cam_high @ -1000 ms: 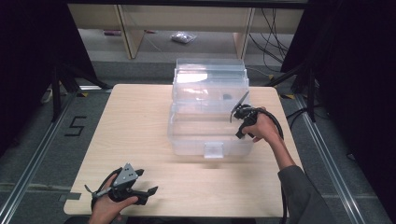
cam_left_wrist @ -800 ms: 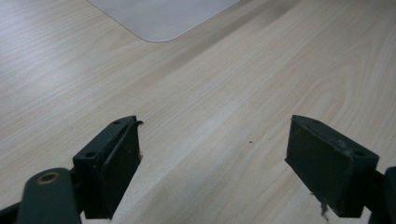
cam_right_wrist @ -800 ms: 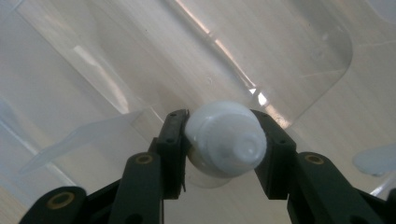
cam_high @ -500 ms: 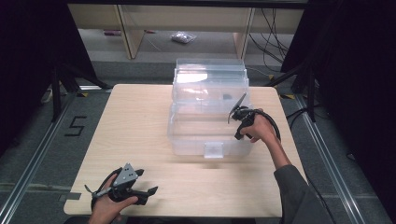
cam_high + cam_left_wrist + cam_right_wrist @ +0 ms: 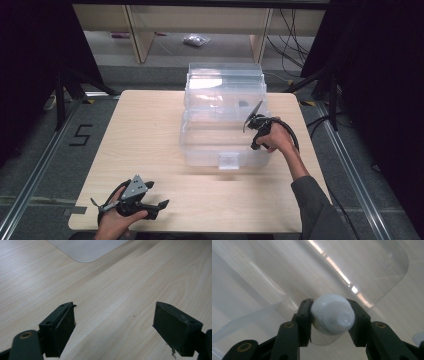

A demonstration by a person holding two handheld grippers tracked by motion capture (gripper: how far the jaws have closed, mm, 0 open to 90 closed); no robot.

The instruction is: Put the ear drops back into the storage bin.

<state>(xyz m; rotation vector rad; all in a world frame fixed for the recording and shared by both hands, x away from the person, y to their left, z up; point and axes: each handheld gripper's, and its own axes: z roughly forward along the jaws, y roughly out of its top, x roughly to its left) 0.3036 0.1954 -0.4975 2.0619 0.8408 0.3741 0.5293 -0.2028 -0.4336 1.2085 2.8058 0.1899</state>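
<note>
A clear plastic storage box (image 5: 220,145) stands in the middle of the wooden table (image 5: 145,135). My right gripper (image 5: 256,131) hangs over the box's right side, held by a hand. In the right gripper view this gripper (image 5: 331,307) is shut on a small white round-ended object (image 5: 333,313), with the clear box wall (image 5: 287,270) behind it. My left gripper (image 5: 156,207) rests near the table's front left corner. Its jaws (image 5: 115,317) stand wide open over bare wood, with nothing between them.
A rounded translucent corner of the box (image 5: 86,250) lies ahead of the left gripper. Past the table's far edge are wooden shelf frames (image 5: 140,30) and a small bag (image 5: 196,40) on the floor. Cables (image 5: 295,30) hang at the back right.
</note>
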